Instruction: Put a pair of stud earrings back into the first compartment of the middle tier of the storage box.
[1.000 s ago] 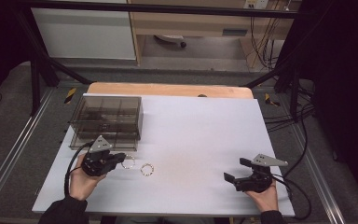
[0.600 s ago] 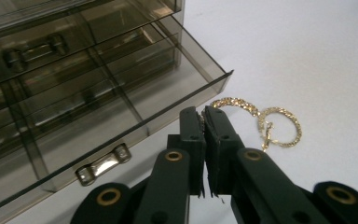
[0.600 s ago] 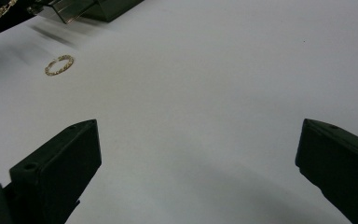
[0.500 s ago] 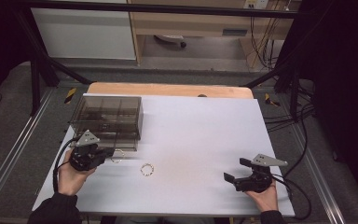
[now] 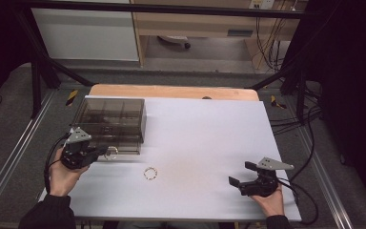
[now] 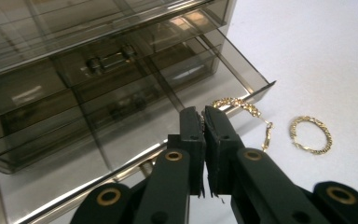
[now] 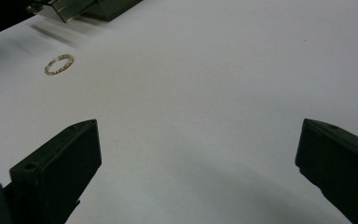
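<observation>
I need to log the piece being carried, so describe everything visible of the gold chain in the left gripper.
The gold chain is a thin bracelet of small yellow metallic links, with a clasp-like piece hanging at its free end. The left gripper pinches one end between shut jaws; the rest drapes in a loose arc over the front corner of the open drawer of the smoky clear box, its tail dangling toward the white table. It lies apart from the second chain ring on the table.

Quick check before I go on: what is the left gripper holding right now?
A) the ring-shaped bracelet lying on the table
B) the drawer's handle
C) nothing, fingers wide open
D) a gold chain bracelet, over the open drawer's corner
D: the left gripper is shut on the gold chain bracelet, which hangs over the corner of the open drawer; the second bracelet lies apart on the table.
</observation>
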